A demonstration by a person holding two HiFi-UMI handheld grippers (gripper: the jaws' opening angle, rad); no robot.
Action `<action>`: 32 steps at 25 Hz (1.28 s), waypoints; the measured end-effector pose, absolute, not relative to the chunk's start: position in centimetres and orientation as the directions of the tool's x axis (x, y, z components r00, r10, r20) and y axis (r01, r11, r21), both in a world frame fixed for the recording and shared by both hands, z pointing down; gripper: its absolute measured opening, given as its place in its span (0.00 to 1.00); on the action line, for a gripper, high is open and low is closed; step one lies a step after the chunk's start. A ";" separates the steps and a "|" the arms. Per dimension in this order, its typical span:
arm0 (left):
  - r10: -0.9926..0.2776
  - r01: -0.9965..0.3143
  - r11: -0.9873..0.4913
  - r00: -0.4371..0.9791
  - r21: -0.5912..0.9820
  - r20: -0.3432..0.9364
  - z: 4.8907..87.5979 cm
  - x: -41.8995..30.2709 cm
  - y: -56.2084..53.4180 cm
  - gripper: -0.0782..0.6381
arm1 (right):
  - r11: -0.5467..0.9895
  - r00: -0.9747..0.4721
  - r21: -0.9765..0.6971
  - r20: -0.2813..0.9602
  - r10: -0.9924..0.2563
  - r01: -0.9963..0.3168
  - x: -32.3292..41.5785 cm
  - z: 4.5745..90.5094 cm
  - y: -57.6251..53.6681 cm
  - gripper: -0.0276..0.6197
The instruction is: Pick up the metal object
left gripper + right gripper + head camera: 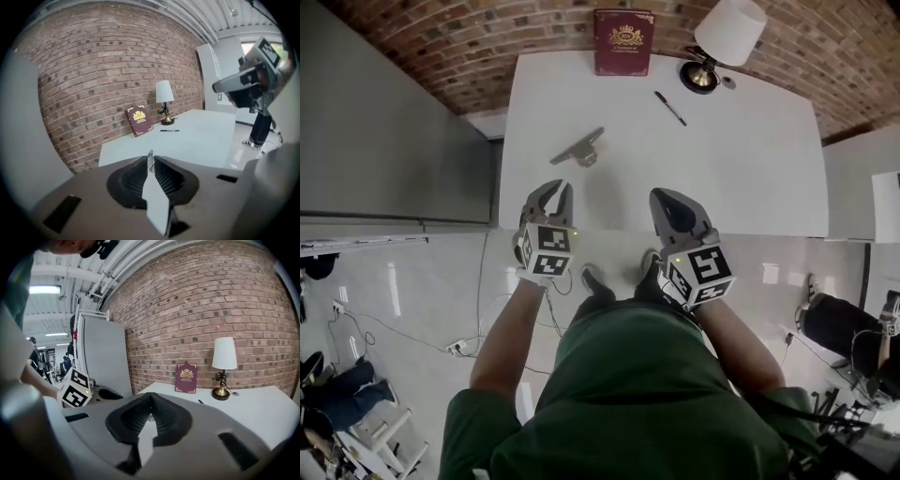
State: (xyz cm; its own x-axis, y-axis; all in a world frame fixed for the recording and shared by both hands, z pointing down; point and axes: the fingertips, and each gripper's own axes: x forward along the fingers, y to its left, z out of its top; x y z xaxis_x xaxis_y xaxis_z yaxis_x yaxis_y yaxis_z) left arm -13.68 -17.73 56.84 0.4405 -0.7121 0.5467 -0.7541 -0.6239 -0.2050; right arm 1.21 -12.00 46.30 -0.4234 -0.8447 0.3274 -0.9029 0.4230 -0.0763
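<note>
1. The metal object (pixel 578 148) lies flat on the white table (pixel 750 169), in its left half and well short of the book (pixel 623 41), lamp (pixel 722 37) and pen (pixel 670 108) at the far side.
2. From the left gripper (pixel 555 185) it is straight ahead and a touch to the right, near but apart. The right gripper (pixel 666 199) sits further off, to the object's right, so the left one is the nearer and looks the likelier to reach.
3. The object's long axis runs on a slant: its near end points toward the table's left edge, and its far end angles away to the right. I judge the jaws will have to turn to close across that line, not along it.
4. Both grippers hover over the table's near edge, side by side, pointing forward.
5. Left gripper: its own view shows the jaw tips meeting, with only a thin slit below them. It holds nothing and touches nothing.
6. Right gripper: its jaws also meet at the tips, and it too is empty and clear of the table.
7. The pick-up is not yet begun. The left jaws would need to spread before coming down over the object.
</note>
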 end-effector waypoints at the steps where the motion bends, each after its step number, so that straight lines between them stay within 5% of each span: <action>1: -0.701 -0.740 -0.636 0.435 -0.220 0.566 57.6 -13.2 -18.2 0.14 | 0.416 -0.418 -0.080 0.325 -0.848 -0.906 1.7 46.3 -12.0 0.05; 10: -0.632 -0.583 -0.721 0.332 -0.375 0.700 63.5 -8.5 -22.7 0.28 | 0.341 -0.360 -0.116 0.337 -0.870 -0.933 8.8 47.5 -11.0 0.05; 20: -0.619 -0.395 -0.748 0.124 -0.534 0.775 70.2 -7.1 -26.1 0.28 | 0.235 -0.267 -0.130 0.365 -0.892 -0.963 15.2 48.9 -8.9 0.05; 32: -0.639 -0.337 -0.729 0.022 -0.596 0.769 71.2 -7.6 -28.3 0.21 | 0.206 -0.248 -0.150 0.383 -0.890 -0.967 17.8 50.0 -7.7 0.05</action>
State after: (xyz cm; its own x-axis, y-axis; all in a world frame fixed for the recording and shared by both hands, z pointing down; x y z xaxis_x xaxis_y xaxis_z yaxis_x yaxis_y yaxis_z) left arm -7.59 -28.32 71.25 0.0219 -0.6390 0.7689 -0.3369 -0.7288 -0.5961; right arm 17.79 -7.72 49.98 -0.2484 -0.8899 0.3825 -0.9671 0.2055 -0.1498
